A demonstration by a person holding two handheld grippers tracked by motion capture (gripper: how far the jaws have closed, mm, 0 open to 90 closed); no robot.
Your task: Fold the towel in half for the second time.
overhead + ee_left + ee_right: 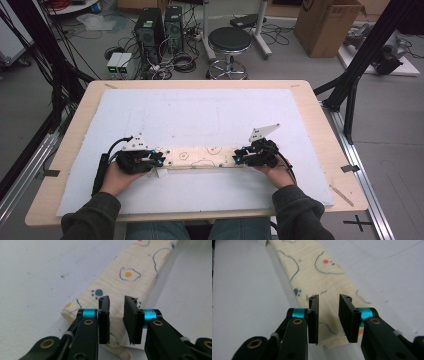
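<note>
I have each hand-held gripper, left (pixel 159 159) and right (pixel 238 158), partly open and gripping nothing, with the folded cloth strip (pixel 200 156) lying between them on the table (pixel 320 125); careless re-closing could snag one layer and unfold it.

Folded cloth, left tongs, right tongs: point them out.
folded cloth (pixel 200 156): high view, middle of the strip.
left tongs (pixel 116 315): left gripper view, midway between the tips.
right tongs (pixel 328 315): right gripper view, midway between the tips.
</note>
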